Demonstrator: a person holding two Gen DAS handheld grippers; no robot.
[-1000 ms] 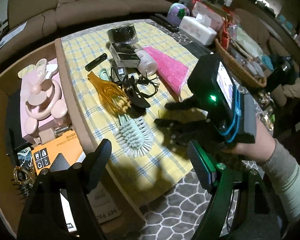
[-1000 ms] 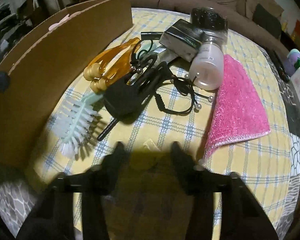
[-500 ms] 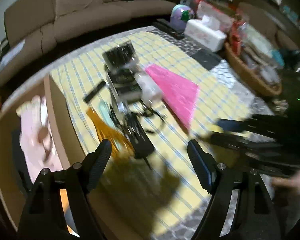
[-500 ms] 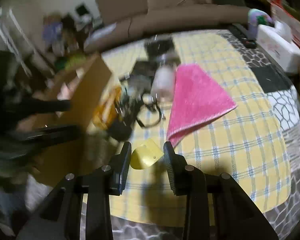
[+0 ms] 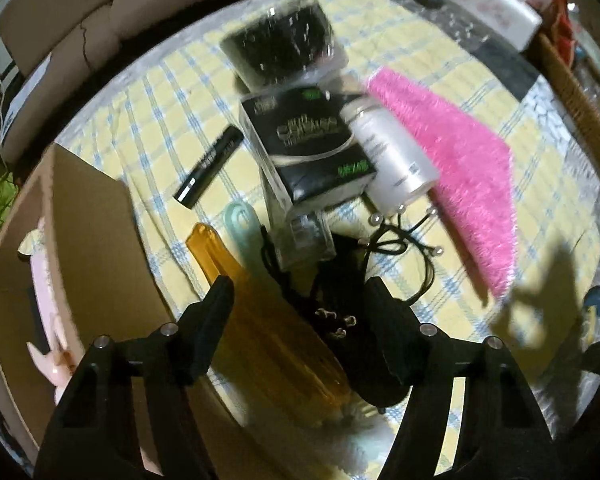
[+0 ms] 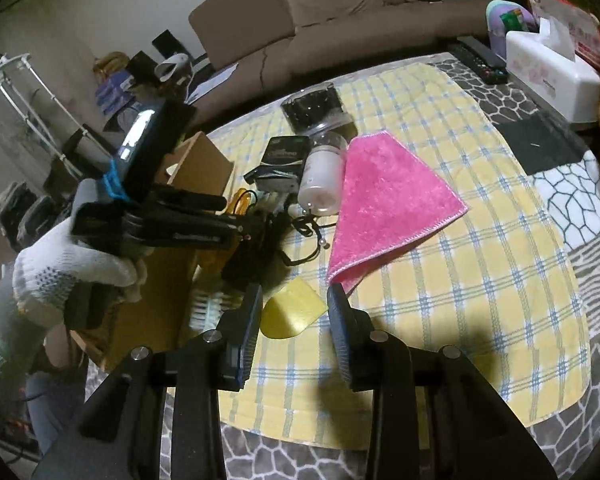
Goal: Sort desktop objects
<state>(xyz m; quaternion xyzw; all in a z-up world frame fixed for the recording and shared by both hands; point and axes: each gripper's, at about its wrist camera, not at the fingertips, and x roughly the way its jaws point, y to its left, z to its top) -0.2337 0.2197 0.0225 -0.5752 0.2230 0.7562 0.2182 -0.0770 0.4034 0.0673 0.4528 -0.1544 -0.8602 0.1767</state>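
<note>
The left gripper (image 5: 300, 300) hangs low over the pile of small things on the checked cloth (image 6: 480, 280). Its jaws are wide open and hold nothing. Between its fingers lie an amber comb (image 5: 268, 320) and a black tangle of cords (image 5: 340, 280). In the left wrist view, a black box (image 5: 312, 152) lies at 12 o'clock from the gripper, with a white bottle (image 5: 392, 160) touching its right side. A black tube (image 5: 210, 166) lies at 11 o'clock, apart from the box. A pink cloth (image 5: 464, 184) lies at 2 o'clock. A clear tub (image 5: 280, 48) with dark content stands beyond the box. A cardboard box (image 5: 88, 232) stands at 9 o'clock, its wall just beside the comb.

The right gripper (image 6: 294, 304) is higher and nearer the table edge. Its jaws are half closed, and a yellow card (image 6: 292, 314) sits between them. I cannot tell if the pads truly press it. In the right wrist view, the pink cloth (image 6: 384, 196) lies at 12 o'clock from this gripper, and a gloved hand (image 6: 72, 268) holds the left gripper at 9 o'clock. A white tissue box (image 6: 552, 68) stands at 2 o'clock, off the checked cloth.
</note>
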